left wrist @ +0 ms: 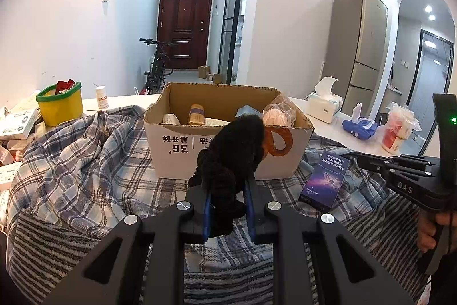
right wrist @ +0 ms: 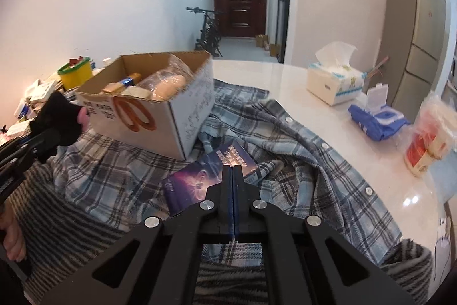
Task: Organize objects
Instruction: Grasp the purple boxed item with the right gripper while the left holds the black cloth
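Left wrist view showed the left gripper (left wrist: 228,190) with jaws clamped on a black fuzzy sock (left wrist: 231,156), held just before the cardboard box (left wrist: 177,150). It looked soft, light, limp; a mid-bundle pinch suited. The right gripper (right wrist: 233,173) had jaws closed, empty, above the purple booklet (right wrist: 194,179).

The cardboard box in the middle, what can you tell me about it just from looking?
The cardboard box is brown inside and white outside, open-topped, its flaps gone and its rim ragged. Black printed characters and an orange loop mark its front, seen upside down. It sits upright on a rumpled blue plaid cloth on the white table. Inside lie small packets and a clear bag of pale items. The left tool holds a fuzzy black thing before it.
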Demonstrator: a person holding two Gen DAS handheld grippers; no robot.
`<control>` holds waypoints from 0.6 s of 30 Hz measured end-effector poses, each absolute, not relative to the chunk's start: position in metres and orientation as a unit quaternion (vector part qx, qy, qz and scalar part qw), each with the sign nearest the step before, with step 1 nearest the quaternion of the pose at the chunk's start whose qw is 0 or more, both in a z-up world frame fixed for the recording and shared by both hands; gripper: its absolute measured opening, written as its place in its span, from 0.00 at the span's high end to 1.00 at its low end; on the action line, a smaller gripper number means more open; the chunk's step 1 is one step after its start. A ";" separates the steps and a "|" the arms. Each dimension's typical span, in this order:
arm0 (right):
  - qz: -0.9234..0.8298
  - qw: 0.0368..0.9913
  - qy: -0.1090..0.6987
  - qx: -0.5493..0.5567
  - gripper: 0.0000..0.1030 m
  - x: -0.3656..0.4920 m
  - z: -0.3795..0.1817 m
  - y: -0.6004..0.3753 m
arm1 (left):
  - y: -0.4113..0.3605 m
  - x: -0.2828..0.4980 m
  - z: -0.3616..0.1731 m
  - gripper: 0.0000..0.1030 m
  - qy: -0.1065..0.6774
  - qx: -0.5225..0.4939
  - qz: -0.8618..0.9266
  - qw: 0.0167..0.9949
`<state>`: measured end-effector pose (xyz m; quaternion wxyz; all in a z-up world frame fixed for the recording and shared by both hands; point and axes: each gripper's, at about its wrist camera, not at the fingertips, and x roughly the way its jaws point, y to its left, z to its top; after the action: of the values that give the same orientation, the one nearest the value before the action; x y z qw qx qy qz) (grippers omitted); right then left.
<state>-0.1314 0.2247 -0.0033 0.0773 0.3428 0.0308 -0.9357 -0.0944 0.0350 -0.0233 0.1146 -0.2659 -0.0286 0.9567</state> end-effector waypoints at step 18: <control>-0.890 0.062 0.049 0.449 0.07 -0.185 -0.053 0.170 | 0.031 -0.098 -0.028 0.80 -0.048 -0.280 0.951 0.118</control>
<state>-0.1854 0.1695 -0.0525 0.0623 0.4494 0.0493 -0.8898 -0.0983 0.0307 -0.0279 0.1179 -0.2804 -0.0478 0.9514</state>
